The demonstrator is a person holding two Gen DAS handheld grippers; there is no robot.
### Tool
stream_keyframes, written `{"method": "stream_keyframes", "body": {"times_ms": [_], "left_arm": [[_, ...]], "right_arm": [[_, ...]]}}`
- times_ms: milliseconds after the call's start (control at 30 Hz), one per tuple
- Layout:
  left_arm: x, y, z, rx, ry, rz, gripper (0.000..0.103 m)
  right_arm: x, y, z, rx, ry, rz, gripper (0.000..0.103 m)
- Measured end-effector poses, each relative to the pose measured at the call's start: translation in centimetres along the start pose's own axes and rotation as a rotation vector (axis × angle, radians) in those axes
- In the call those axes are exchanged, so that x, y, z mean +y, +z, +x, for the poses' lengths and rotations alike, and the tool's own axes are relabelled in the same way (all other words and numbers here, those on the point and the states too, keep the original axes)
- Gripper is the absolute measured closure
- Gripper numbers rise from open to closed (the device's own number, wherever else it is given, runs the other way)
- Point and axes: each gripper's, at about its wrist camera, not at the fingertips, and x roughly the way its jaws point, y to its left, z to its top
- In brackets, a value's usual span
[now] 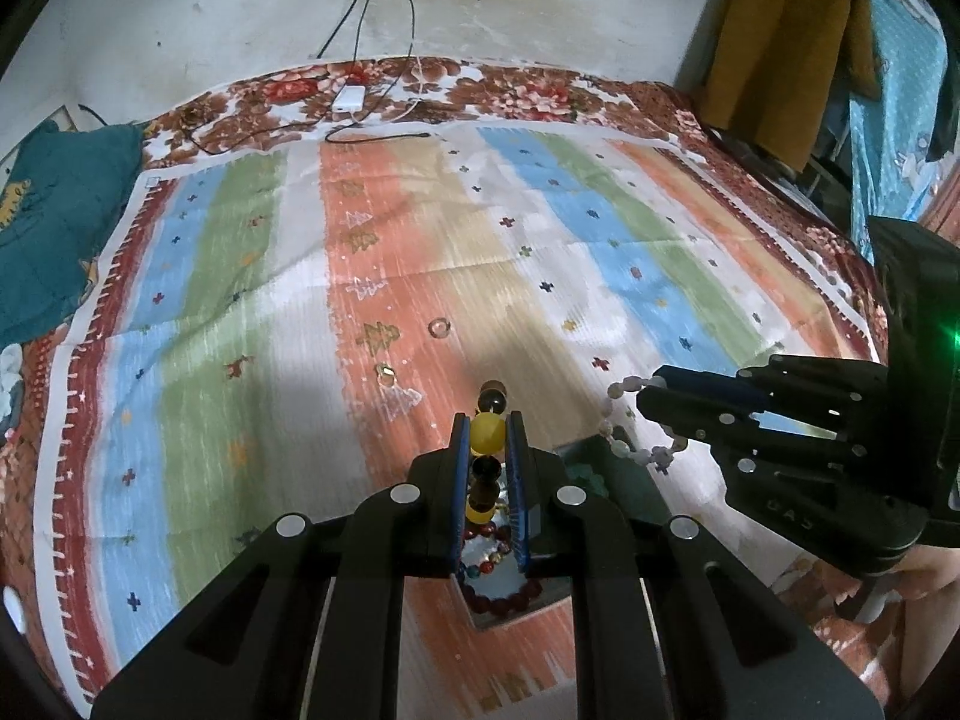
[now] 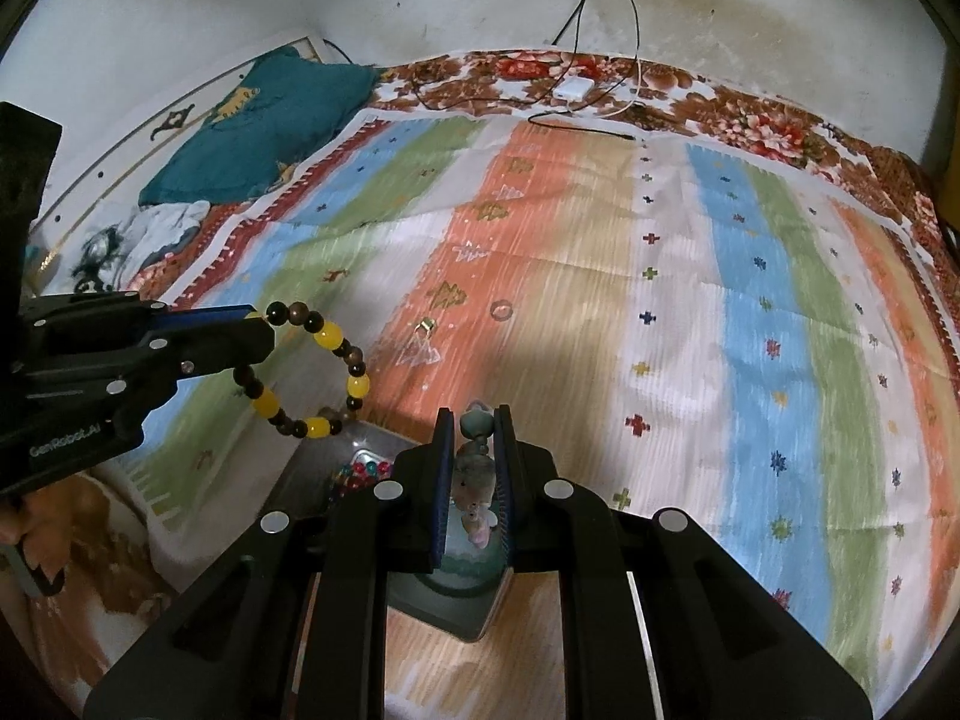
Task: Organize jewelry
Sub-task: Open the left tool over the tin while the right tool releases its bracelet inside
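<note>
My left gripper is shut on a bracelet of yellow and dark brown beads, held above a metal tray. In the right wrist view that bracelet hangs as a loop from the left gripper. My right gripper is shut on a pale grey-green bead bracelet; the left wrist view shows that pale bracelet dangling from the right gripper. The tray holds a red bead bracelet and coloured beads. Two rings lie on the striped cloth.
The cloth covers a bed with a floral sheet. Black cables and a white charger lie at the far edge by the wall. A teal pillow sits far left, and clothes hang at the right.
</note>
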Motion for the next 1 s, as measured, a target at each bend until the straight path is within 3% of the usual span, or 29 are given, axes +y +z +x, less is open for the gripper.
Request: {"method": "stream_keyframes", "body": {"times_ms": [733,833,867,900,1000], "left_arm": [[-0.4,-2.4,-0.3,0.037,-0.026,-0.018,0.091],[0.4,-2.3,-0.3,0.037,-0.010,-0.057,0.078],[0.8,-2.2,-0.4,0.033,0.001,-0.067,0.078],[0.9,-2.1,-0.4,0.033,0.005,-0.071,0.077],[1.5,-2.1,-0.1,0.040,0.021,-0.086,0.066]], "right_arm": [[0.7,-2.3,0.0,0.056,0.019,0.002,0.089],[0.5,-2.3,0.1,0.064,0.011,0.014,0.079],[0.4,-2.2,0.1,0.063,0.001,0.021,0.065],[0.3,-2.2,0.1,0.061,-0.007,0.025,0.059],[0.0,-2.0,0.3,0.061,-0.026,0.024,0.056]]}}
